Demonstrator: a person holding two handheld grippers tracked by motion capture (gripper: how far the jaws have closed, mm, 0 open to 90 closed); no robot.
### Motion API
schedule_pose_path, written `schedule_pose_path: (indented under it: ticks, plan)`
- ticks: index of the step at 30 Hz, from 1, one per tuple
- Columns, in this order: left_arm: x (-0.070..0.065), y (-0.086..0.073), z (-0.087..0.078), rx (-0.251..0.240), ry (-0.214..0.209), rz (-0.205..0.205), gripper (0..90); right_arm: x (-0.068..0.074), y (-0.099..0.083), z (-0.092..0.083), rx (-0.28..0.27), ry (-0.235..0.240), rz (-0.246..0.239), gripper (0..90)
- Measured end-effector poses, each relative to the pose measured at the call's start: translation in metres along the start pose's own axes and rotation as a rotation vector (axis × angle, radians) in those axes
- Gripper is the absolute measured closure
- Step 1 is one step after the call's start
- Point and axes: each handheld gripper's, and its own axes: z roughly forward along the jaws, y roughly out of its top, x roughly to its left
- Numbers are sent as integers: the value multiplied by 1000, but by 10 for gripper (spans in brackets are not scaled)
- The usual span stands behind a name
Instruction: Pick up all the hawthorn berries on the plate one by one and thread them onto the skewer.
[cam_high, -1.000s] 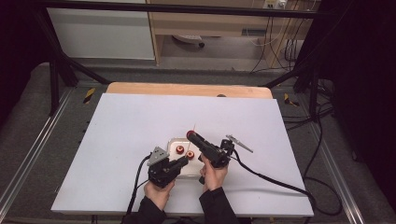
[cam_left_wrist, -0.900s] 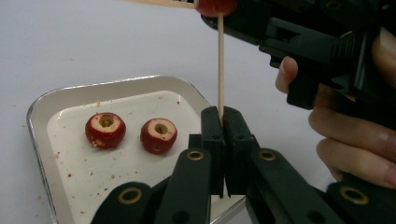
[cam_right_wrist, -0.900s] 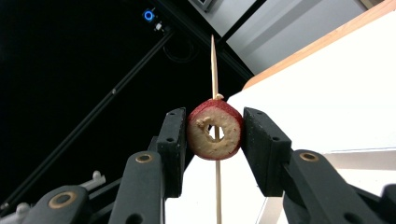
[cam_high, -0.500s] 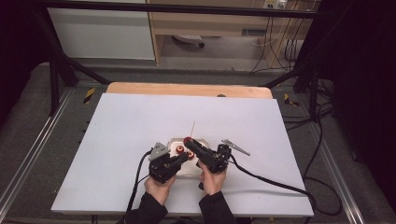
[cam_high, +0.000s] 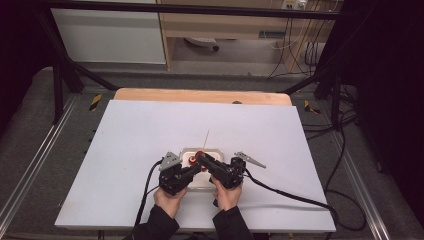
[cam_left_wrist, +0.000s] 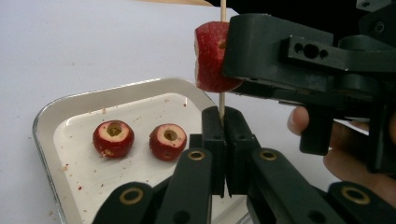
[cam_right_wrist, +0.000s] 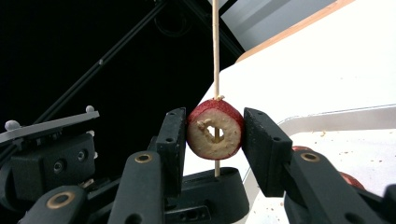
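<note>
Red fruit is being threaded onto a thin wooden skewer (cam_left_wrist: 222, 100) above a white tray (cam_left_wrist: 44, 123) near the front edge of the worktop (cam_high: 125, 145). At left, the left hand-held gripper (cam_left_wrist: 223, 123) stands fully closed, pinching the skewer's lower end and holding it upright. On the tray, two more cored red fruits (cam_left_wrist: 113, 138) (cam_left_wrist: 167, 141) lie side by side, just apart, awaiting their turn. At right, the right hand-held gripper (cam_right_wrist: 215, 133) clasps a cored fruit piece (cam_right_wrist: 215, 134) by its flanks, and the stick passes through the fruit's central hole.

To do this step well, the fruit would best slide straight down the stick, its hole kept in line with the wood, while the left jaws stay firm so the skewer neither tilts nor bends. A light squeeze seems wise, since the soft flesh could split or crumble; crumbs already dot the tray.

Room is tight low down: the fruit sits close above the left jaws, so travel probably ends there unless the grip shifts. In the high view both grippers meet over the tray's near side, while the worktop lies bare on either side and beyond, leaving ample room to swing outward. A small grey metal piece (cam_high: 250, 160) lies just right of the tray.
</note>
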Motion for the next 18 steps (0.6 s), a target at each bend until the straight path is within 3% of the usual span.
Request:
schedule_pose_path:
  ticks: [7,11,14,18]
  plan:
    - [13,1,-20,18,9,57,884,4,13,-9,57,-37,-125,385]
    - [23,-2,-34,60,22,103,883,2,24,-14,146,-77,-200,266]
    - [29,-4,-44,88,27,141,882,-3,31,-15,255,-97,-240,187]
    - [36,-11,-57,123,28,181,881,-10,37,-15,360,-134,-313,141]
